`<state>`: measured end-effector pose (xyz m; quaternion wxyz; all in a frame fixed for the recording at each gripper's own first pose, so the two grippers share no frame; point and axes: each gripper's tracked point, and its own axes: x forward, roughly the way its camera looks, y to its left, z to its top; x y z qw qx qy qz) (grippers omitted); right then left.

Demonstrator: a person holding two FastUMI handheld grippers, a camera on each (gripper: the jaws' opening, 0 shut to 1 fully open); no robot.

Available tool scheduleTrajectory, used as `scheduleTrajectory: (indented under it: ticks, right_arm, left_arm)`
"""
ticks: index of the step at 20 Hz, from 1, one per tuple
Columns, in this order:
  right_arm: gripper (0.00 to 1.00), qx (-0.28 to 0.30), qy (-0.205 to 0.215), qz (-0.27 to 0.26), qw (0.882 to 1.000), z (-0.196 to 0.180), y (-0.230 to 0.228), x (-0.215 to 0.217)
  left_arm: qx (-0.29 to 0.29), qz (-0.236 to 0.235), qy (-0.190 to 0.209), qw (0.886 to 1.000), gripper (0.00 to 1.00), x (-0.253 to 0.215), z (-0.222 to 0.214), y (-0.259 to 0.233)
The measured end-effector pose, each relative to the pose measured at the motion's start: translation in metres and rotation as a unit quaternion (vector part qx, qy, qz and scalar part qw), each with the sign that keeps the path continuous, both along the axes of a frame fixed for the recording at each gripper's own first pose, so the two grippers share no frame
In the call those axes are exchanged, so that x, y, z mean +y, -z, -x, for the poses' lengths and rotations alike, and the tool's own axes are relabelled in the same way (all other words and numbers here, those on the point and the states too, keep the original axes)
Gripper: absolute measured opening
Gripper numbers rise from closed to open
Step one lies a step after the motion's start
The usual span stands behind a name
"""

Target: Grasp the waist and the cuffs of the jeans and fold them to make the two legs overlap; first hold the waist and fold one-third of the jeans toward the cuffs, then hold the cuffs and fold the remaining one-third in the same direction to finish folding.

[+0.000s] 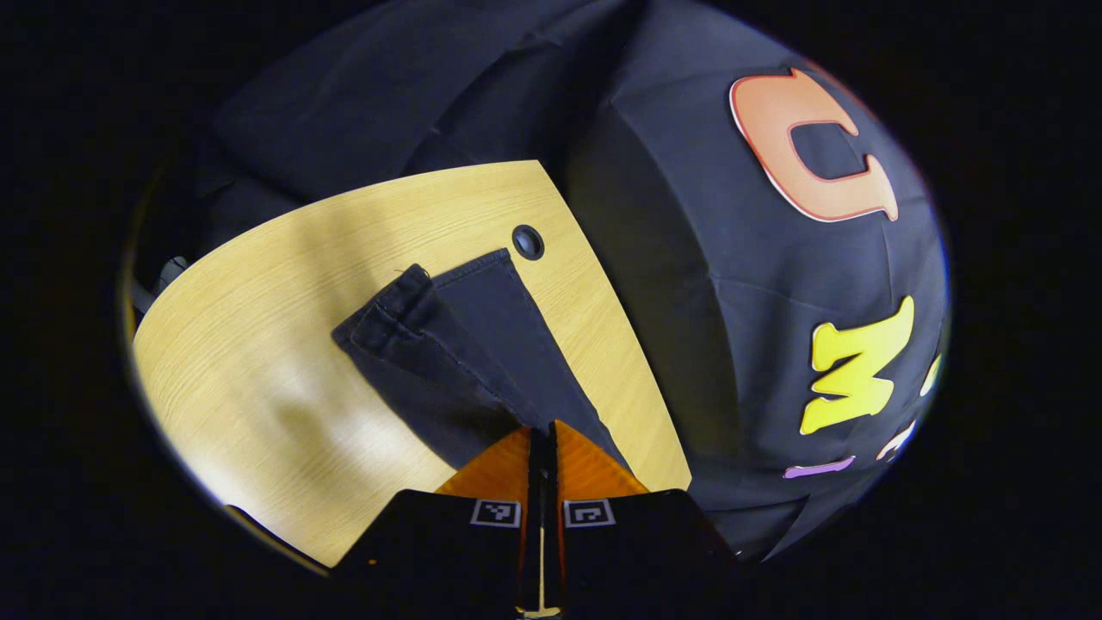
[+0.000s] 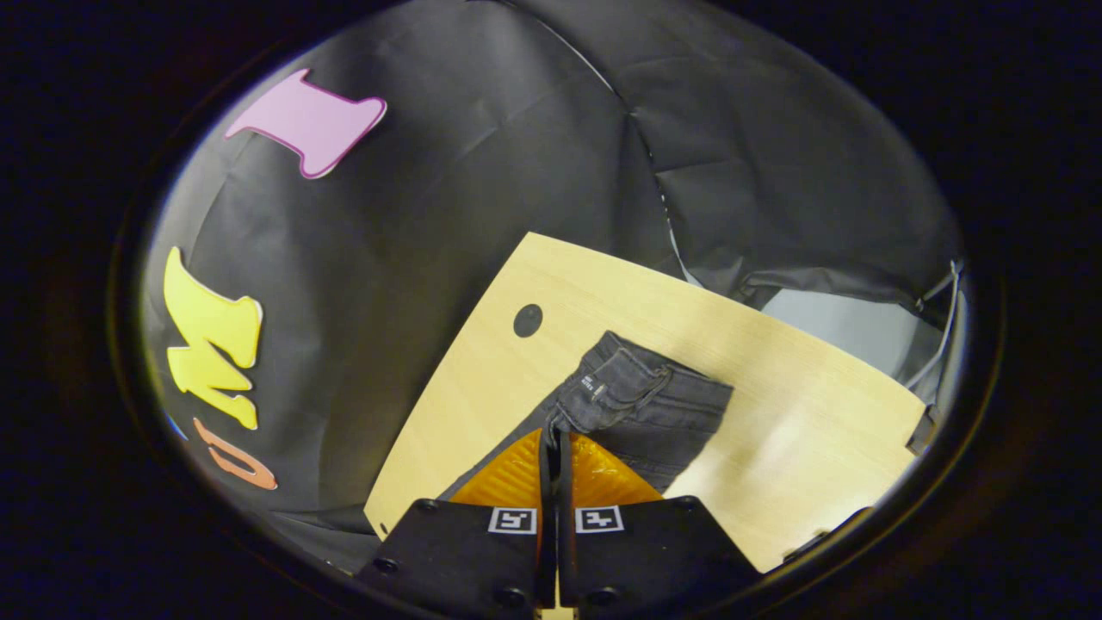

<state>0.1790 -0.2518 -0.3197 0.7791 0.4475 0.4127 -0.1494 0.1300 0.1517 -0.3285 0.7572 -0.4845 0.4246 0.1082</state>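
A: Left tool [image 1: 541,430]?
B: Fingers pinched together on the dark charcoal denim jeans [image 1: 448,344], cuff end. Both hemmed legs fan away from the tip, stacked, stitching visible.
A: Right tool [image 2: 552,435]?
B: Closed tight on the waist end [image 2: 641,400], rumpled band with belt loops and a small tag.
A: Surface?
B: Pale wood-grain worktop [image 1: 258,362], curved edge, round dark grommet hole [image 1: 528,242] near the cuffs. Jeans lie on it.

jeans [image 1: 465,362] near part hidden behind left gripper [image 1: 541,428] | table [image 2: 801,413] edges cut off
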Motion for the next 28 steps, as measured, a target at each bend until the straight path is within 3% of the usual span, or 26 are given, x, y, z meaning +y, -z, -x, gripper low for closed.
scheduleTrajectory:
  ticks: [7,17,18,19,21,23,24,26,28]
  right_arm:
    - [0.00,0.009,-0.029,0.031,0.999,-0.059,0.058,0.006]
    - [0.02,0.035,-0.033,0.029,0.998,-0.081,0.113,0.009]
    - [0.02,0.035,-0.035,0.032,0.998,-0.082,0.114,0.009]
    - [0.04,0.033,-0.037,0.031,0.998,-0.084,0.115,0.011]
    - [0.11,0.030,-0.037,0.028,0.998,-0.085,0.115,0.012]
    - [0.14,0.018,-0.039,0.020,0.999,-0.087,0.111,0.016]
    - [0.21,0.008,-0.040,0.018,0.999,-0.090,0.106,0.018]
    - [0.47,-0.015,-0.040,0.014,0.999,-0.097,0.093,0.025]
    - [0.73,-0.033,-0.046,0.030,0.998,-0.099,0.080,0.026]
  left_arm:
    - [0.006,-0.013,0.033,0.999,0.05,-0.004,-0.060,0.056]
    - [0.031,-0.035,0.027,0.999,0.06,-0.014,-0.102,0.111]
    - [0.033,-0.033,0.019,0.999,0.00,-0.013,-0.102,0.112]
    - [0.036,-0.031,0.013,0.999,0.13,-0.012,-0.101,0.115]
    - [0.027,-0.024,0.007,0.999,0.24,-0.016,-0.106,0.112]
    - [0.011,-0.026,0.014,1.000,0.53,-0.021,-0.112,0.104]
    - [0.002,-0.038,0.016,0.999,0.68,-0.020,-0.115,0.097]
    - [0.009,-0.071,0.026,0.997,1.00,-0.017,-0.114,0.094]
    - [0.002,-0.064,0.035,0.997,0.98,-0.026,-0.112,0.075]
